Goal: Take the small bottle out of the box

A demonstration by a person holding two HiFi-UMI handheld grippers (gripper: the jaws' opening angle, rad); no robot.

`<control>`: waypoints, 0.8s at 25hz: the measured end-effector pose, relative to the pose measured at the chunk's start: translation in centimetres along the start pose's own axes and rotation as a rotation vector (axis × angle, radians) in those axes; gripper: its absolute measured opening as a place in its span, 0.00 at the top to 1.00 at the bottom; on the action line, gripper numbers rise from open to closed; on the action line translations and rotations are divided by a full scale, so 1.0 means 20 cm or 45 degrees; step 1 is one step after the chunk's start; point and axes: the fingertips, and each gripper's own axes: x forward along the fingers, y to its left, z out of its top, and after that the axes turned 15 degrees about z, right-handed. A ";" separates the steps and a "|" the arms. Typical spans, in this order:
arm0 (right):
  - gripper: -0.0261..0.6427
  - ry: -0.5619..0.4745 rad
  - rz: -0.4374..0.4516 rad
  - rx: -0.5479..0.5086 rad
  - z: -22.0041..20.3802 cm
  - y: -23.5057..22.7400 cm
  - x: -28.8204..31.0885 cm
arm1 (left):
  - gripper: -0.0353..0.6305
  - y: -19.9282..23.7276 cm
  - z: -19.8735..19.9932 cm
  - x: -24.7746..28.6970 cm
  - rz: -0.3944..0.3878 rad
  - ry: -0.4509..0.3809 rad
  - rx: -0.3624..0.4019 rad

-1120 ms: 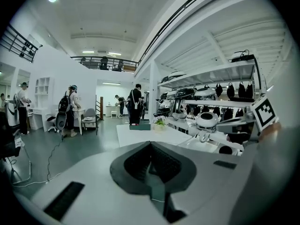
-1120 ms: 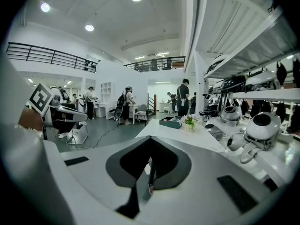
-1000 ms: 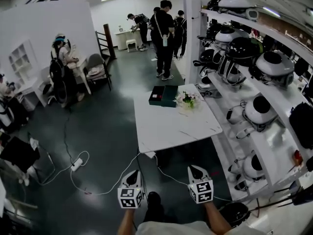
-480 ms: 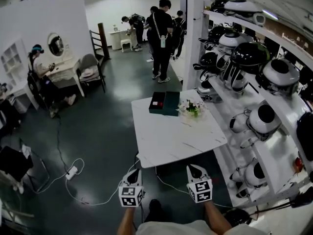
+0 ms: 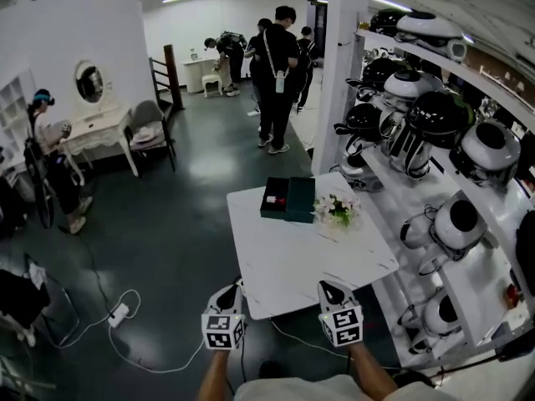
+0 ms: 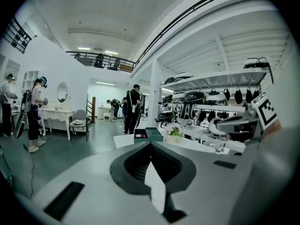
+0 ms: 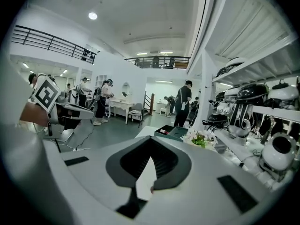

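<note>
A dark green box (image 5: 287, 197) lies open at the far end of the white table (image 5: 301, 261). A small red and white item (image 5: 273, 199) sits in its left half; whether it is the bottle I cannot tell. The box (image 6: 146, 134) (image 7: 171, 132) shows small and far ahead in both gripper views. My left gripper (image 5: 233, 290) and right gripper (image 5: 327, 289) hover side by side at the table's near edge, well short of the box. Both are shut, with nothing between the jaws (image 6: 151, 146) (image 7: 151, 142).
A bunch of flowers (image 5: 338, 210) stands right of the box. Shelves of round robot heads (image 5: 435, 140) run along the table's right side behind a white pillar (image 5: 338, 73). People (image 5: 276, 65) stand beyond the table. A cable and power strip (image 5: 117, 314) lie on the dark floor at left.
The table and box have drawn nearer in the head view. Both grippers have travelled forward together and now reach the table's near edge. Their jaws have stayed shut.
</note>
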 end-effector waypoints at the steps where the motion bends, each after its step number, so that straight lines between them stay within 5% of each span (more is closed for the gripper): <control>1: 0.93 -0.003 -0.006 0.000 0.01 -0.02 0.04 | 0.92 0.01 0.01 0.05 -0.008 -0.003 0.000; 20: 0.93 0.015 -0.079 0.052 -0.03 -0.27 0.34 | 0.92 -0.02 0.06 0.53 -0.129 0.026 0.073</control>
